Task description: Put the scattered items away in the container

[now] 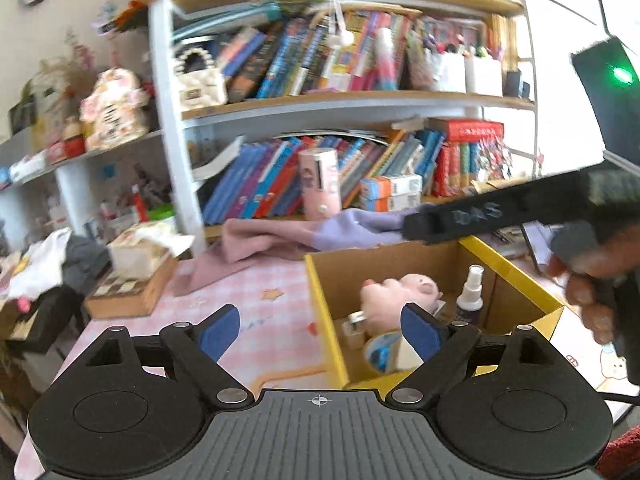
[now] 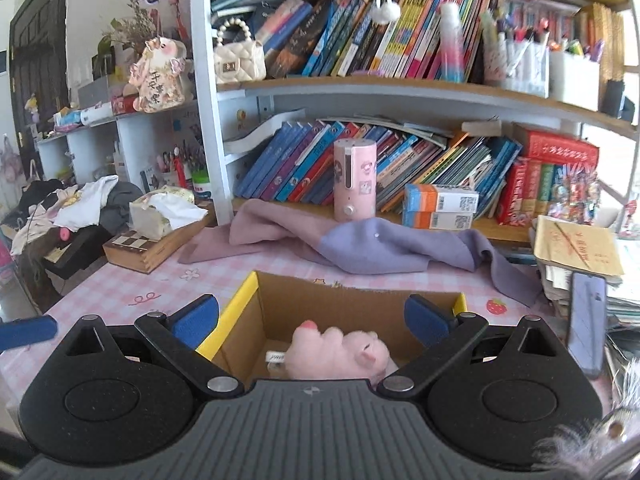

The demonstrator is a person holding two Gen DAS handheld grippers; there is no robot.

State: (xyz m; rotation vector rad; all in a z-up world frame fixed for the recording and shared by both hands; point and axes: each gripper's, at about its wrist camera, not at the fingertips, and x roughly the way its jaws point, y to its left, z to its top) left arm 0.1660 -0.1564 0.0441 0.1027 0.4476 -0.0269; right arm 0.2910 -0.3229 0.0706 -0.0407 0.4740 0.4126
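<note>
both hand-held grippers spread, empty: left hand-held gripper (image 1: 320, 330) beside cardboard box (image 1: 320, 300) on counter (image 1: 248, 292), right hand-held gripper (image 2: 312, 316) above it. plush pig (image 2: 340, 350), spray bottle (image 1: 471, 292), tape roll (image 1: 382, 350) already inside. likely final step; next: check counter for leftovers.

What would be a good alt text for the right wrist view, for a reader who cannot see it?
The open right gripper hangs over a cardboard box with yellow edges, where a pink plush toy lies. The box stands on a pink checked tablecloth. Behind it are a lilac cloth and a full bookshelf.
</note>
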